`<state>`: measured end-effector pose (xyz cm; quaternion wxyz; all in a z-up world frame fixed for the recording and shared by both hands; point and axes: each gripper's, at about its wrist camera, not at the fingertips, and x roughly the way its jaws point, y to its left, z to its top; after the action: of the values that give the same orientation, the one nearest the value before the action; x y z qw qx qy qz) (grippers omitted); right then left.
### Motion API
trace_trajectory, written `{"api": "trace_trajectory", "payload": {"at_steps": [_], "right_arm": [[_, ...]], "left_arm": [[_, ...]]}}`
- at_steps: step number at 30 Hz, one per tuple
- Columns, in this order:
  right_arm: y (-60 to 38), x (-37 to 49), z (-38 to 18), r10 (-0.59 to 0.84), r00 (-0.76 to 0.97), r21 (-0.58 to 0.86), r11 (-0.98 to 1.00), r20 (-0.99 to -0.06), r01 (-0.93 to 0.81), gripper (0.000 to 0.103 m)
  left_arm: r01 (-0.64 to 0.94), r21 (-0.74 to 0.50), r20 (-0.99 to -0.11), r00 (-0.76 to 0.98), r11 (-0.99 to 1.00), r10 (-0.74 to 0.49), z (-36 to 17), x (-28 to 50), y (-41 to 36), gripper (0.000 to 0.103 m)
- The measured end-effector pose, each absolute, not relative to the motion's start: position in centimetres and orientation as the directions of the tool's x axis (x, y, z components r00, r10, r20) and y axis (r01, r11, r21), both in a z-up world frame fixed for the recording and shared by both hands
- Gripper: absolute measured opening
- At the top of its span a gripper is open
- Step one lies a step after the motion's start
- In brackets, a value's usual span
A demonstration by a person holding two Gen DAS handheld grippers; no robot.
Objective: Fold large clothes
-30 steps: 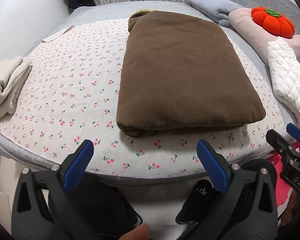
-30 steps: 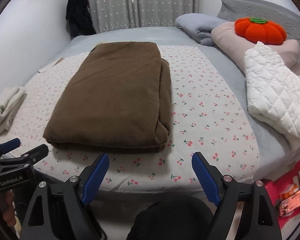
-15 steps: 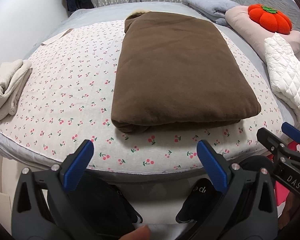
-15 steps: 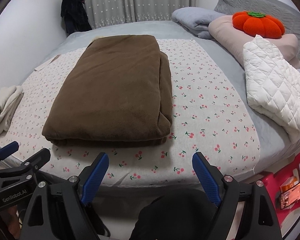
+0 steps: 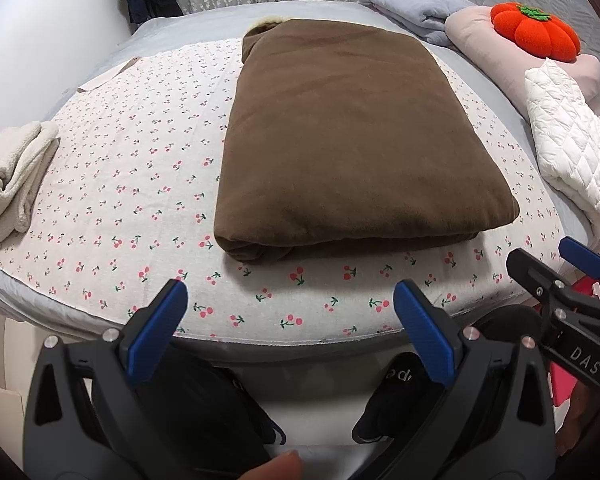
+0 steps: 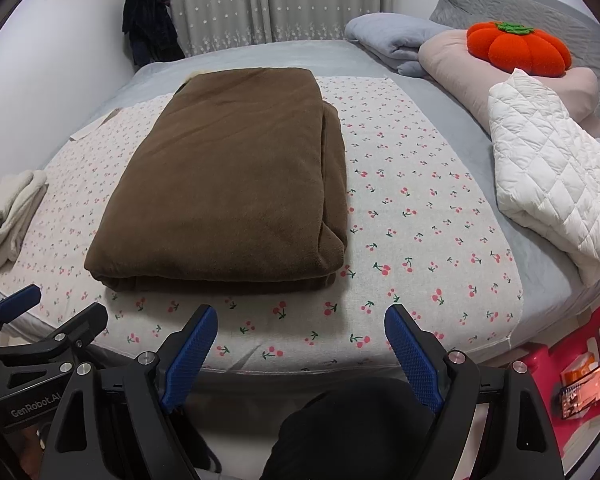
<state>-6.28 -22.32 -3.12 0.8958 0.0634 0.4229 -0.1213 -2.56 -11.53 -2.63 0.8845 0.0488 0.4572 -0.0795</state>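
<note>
Two grippers hang at the near edge of the bed, left gripper (image 5: 290, 312) and right gripper (image 6: 300, 336), each with blue pads spread apart and gripping nothing. Beyond them a cherry-print sheet (image 6: 420, 216) covers the mattress. On it, just ahead of both grippers and touching neither, lies the folded brown garment (image 5: 352, 140). A cream towel (image 5: 12, 180) sits at the left edge, a white quilted jacket (image 6: 548, 168) at the right, and an orange pumpkin cushion (image 6: 518, 48) farther back.
</note>
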Motion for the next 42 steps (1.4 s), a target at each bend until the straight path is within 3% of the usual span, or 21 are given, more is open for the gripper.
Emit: {"api": "trace_trajectory", "payload": {"at_steps": [42], "right_arm": [[-21.48,-6.29,-3.09,-0.164,0.607,0.002,0.965,-0.778,0.263,0.088]], "left_arm": [[0.177,-0.011,-0.827,0.552,0.984,-0.108,-3.24,-2.56,-11.07,0.102]]}}
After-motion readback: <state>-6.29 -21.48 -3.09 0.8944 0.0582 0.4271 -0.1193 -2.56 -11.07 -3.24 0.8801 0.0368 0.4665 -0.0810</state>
